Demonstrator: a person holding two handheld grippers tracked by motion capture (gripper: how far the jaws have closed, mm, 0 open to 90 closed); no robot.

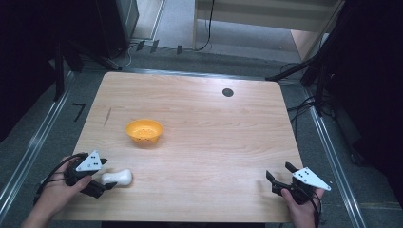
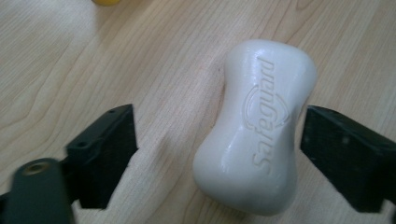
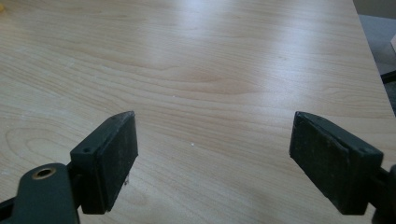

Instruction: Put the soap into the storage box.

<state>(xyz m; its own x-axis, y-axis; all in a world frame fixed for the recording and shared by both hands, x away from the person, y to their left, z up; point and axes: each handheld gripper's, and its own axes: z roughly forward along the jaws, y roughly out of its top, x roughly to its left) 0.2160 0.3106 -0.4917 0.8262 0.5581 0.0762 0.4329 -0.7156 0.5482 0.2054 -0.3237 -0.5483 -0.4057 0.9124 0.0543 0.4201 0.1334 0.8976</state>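
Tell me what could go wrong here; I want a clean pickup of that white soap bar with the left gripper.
1. The soap bar sits off-centre in the left gripper: one jaw is almost on it, the other stands well clear. Closing could push or spin it across the table.
2. The bar is smooth, rounded and waisted, so the flat pads may squeeze it out.
3. It lies near the table's front edge and could slide off.

Pretty dim around the surface (image 1: 199,142), everything beyond it goes near black. Soft overhead glare washes its far wood in the right gripper view. Close-up fingers (image 2: 105,154) look blurry, the soap (image 2: 257,126) stays sharp.
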